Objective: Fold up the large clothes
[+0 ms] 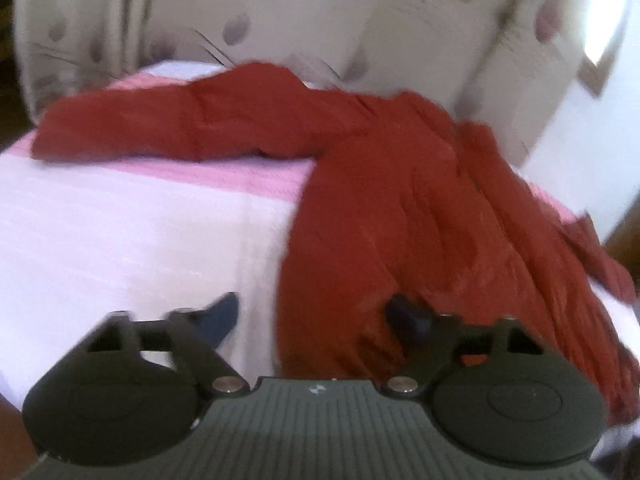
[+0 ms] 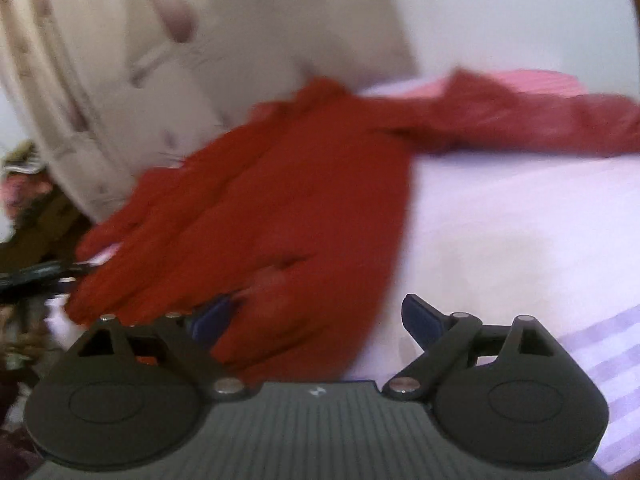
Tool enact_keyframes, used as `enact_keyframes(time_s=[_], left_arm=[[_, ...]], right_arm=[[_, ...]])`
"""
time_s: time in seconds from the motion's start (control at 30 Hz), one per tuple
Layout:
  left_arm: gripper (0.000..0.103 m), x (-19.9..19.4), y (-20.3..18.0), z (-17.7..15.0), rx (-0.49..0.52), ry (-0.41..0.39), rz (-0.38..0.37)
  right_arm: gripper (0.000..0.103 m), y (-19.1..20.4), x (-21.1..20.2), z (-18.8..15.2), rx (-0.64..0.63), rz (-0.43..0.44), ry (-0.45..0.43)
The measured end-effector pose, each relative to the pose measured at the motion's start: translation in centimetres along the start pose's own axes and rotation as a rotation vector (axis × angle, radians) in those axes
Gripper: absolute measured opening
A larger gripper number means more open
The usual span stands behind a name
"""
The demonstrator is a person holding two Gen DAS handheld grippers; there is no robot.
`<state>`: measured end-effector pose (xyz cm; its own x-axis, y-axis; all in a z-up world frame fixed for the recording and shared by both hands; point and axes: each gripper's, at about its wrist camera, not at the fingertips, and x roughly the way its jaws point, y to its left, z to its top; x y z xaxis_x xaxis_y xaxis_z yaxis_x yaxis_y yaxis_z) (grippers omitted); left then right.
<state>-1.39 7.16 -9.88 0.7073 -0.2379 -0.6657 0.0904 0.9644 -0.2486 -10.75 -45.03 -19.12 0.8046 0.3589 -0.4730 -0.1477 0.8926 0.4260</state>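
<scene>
Ahead of the left tool (image 1: 316, 320), the red garment (image 1: 400, 208) runs away from the fingers up the bed (image 1: 120, 232), its body a long strip lying roughly along the tool's pointing line, one sleeve branching off far ahead and to the left. That tool's jaws stand apart, released: the left finger (image 1: 222, 320) hangs over bare bedcover, the right finger (image 1: 408, 320) over the garment's near hem, and nothing is pinched, though blur hides whether the pad touches cloth. Over at the right tool (image 2: 320, 318), the jaws gape wide, also released; the same garment (image 2: 260, 208) lies ahead and to the left, with its near edge just reaching in between the fingers from the left side. By my read, both tools sit at the hem end, the left one squarer to the long axis, the right one nearer the cloth.
</scene>
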Motion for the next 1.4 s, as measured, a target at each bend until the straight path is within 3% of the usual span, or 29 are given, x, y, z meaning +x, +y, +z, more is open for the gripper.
enact_keyframes(time_s=[0.03,0.07,0.1,0.13,0.2,0.37,0.5,0.53,0.6,0.63,0.67,0.73,0.8,0.87,0.9,0.93,1.0,1.1,1.17,1.23,1.33,1.4], left_arm=[[0.046,0.1,-0.2,-0.3,0.007,0.013,-0.017],[0.041,0.0,-0.4,-0.5,0.011,0.016,-0.029],[0.036,-0.3,-0.6,-0.7,0.009,0.009,-0.019],[0.027,-0.7,-0.9,-0.9,0.010,0.007,-0.021],[0.020,-1.8,-1.8,-1.3,0.047,0.002,-0.027],[0.018,-5.0,-3.5,-3.5,0.089,0.036,-0.068],[0.024,-6.8,-4.0,-5.7,0.126,0.057,-0.083],[0.027,-7.5,-4.1,-5.8,0.145,0.034,-0.067],[0.050,-8.7,-4.4,-5.2,0.172,0.003,-0.037],[0.075,-9.4,-4.5,-4.6,0.174,-0.013,-0.020],[0.089,-10.2,-4.5,-3.8,0.168,-0.059,-0.011],[0.103,-12.0,-5.1,-2.4,0.162,-0.179,0.009],[0.103,-12.3,-6.3,-0.9,0.165,-0.229,0.026],[0.103,-11.8,-7.8,0.4,0.174,-0.271,0.045],[0.103,-11.2,-8.7,1.1,0.185,-0.277,0.073],[0.103,-10.5,-9.5,1.8,0.195,-0.279,0.098],[0.103,-9.1,-11.1,2.8,0.212,-0.290,0.120],[0.103,-6.4,-13.2,3.7,0.223,-0.265,0.119],[0.103,-4.9,-13.9,4.3,0.225,-0.252,0.112],[0.103,-3.6,-14.6,4.6,0.226,-0.229,0.117],[0.103,-2.1,-15.2,5.1,0.222,-0.216,0.123],[0.103,-1.4,-15.8,5.3,0.226,-0.215,0.139]], right_arm=[[0.080,0.6,0.0,0.0,-0.012,-0.002,0.031],[0.046,0.8,1.3,-0.3,-0.024,-0.015,0.056],[0.032,0.7,2.0,-0.6,-0.025,-0.013,0.066],[0.029,1.0,2.1,-1.2,-0.021,-0.003,0.057],[0.010,0.6,2.5,-0.8,-0.041,0.011,0.025],[0.006,0.1,-2.4,0.7,-0.007,0.037,-0.055],[0.005,-0.8,-5.3,0.2,0.042,0.018,-0.021],[0.006,-1.3,-5.3,-0.3,0.051,0.010,0.007],[0.009,-3.0,-5.6,-1.3,0.143,-0.005,0.027],[0.009,-4.0,-5.9,-1.5,0.215,0.023,0.013],[0.009,-5.0,-6.3,-1.4,0.263,0.048,-0.016],[0.010,-5.4,-7.6,-1.0,0.271,0.013,-0.103],[0.010,-5.5,-8.2,-0.1,0.254,-0.002,-0.169],[0.017,-5.6,-7.9,1.0,0.273,-0.004,-0.211],[0.033,-5.6,-7.5,1.7,0.286,-0.007,-0.221],[0.063,-5.6,-6.9,2.4,0.298,-0.017,-0.223],[0.099,-5.5,-5.5,3.6,0.328,-0.070,-0.211],[0.099,-5.2,-2.9,5.9,0.335,-0.184,-0.161],[0.100,-5.0,-1.1,7.6,0.318,-0.324,-0.078],[0.100,-5.2,0.6,9.0,0.304,-0.403,-0.022],[0.100,-6.1,2.8,10.6,0.279,-0.421,0.034],[0.100,-7.0,3.0,10.4,0.289,-0.371,-0.031]])
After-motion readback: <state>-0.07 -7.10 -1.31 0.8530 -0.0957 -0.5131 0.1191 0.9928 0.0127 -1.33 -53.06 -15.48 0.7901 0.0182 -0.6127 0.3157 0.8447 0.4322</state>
